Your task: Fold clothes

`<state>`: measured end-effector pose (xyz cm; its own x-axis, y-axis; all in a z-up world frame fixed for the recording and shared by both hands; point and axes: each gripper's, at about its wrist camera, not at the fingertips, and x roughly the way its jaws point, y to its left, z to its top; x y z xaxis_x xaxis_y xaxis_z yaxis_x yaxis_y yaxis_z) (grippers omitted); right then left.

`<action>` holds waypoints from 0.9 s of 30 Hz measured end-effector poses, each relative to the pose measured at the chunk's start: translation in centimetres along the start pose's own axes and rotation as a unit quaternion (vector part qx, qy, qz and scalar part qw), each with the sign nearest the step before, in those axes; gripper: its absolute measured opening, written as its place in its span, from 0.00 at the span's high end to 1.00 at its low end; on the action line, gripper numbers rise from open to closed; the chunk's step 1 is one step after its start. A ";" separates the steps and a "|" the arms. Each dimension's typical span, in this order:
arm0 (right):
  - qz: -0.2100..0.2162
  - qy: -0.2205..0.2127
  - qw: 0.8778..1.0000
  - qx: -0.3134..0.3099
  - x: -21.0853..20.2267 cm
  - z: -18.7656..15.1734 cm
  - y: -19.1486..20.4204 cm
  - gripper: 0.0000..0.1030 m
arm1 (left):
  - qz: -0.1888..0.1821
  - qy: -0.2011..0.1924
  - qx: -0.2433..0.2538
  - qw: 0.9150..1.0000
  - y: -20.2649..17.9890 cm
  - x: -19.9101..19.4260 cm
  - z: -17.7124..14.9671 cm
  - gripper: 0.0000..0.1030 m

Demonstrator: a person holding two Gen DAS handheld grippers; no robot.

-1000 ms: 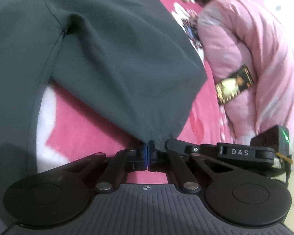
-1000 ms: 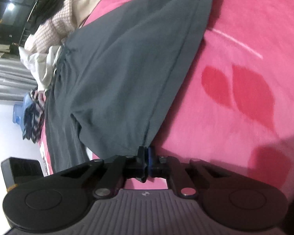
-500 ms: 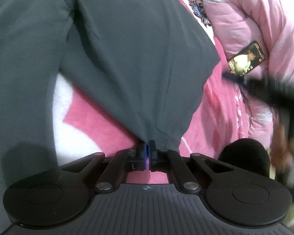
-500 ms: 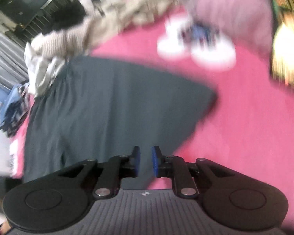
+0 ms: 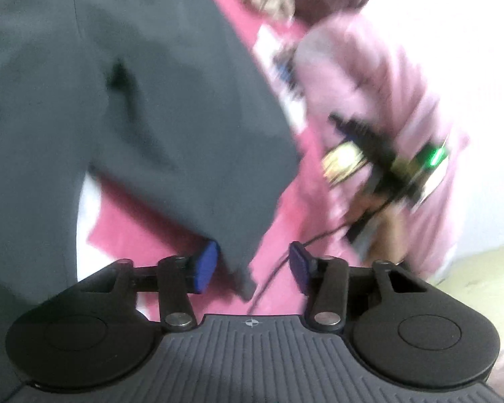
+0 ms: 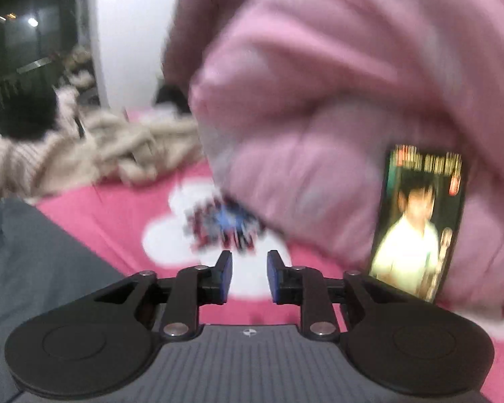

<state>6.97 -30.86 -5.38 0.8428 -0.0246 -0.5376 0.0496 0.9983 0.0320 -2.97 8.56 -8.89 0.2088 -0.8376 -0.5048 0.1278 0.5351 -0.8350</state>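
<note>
Left wrist view: the pink bedspread (image 5: 134, 231) is lying under everything, with the dark grey garment (image 5: 124, 100) spreading over its left part and its long axis running away from the camera. A pink quilt (image 5: 386, 77) is crowding the right side. The left gripper (image 5: 252, 265) is opening, its 2 blue pads (image 5: 206, 265) letting go of the cloth corner hanging between them. The right gripper (image 6: 249, 277) is opening over bare bedspread, grasping nothing, beside a glowing phone (image 6: 420, 221).
</note>
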 end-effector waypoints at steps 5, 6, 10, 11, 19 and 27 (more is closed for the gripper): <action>0.057 -0.039 0.997 -0.033 -2.2 0.9 2.6 0.60 | 0.000 -0.090 0.005 0.996 0.2 -7.3 -0.4 0.42; 0.065 -0.047 0.996 -0.038 -2.8 1.1 2.9 0.59 | 0.006 -0.101 0.006 0.995 0.3 -8.8 -0.8 0.40; 0.105 -0.067 0.991 -0.055 -4.9 2.0 4.3 0.49 | 0.040 -0.132 -0.009 0.990 1.4 -13.9 -2.8 0.38; 0.120 -0.065 0.989 -0.056 -5.4 2.1 4.7 0.46 | 0.053 -0.137 -0.015 0.989 1.8 -15.0 -3.5 0.38; 0.326 0.060 0.942 -0.056 -7.1 2.4 11.2 0.45 | 0.288 -0.212 -0.073 0.931 5.6 -23.1 -11.7 0.38; 0.499 0.196 0.839 -0.091 -7.2 0.1 26.2 0.45 | 0.411 -0.237 -0.053 0.879 7.8 -23.6 -13.3 0.38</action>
<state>2.23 -4.50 -0.56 0.1734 0.8129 -0.5560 -0.6892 0.5034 0.5211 -19.82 30.99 -6.40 0.5714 -0.0200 -0.8204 -0.3404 0.9039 -0.2591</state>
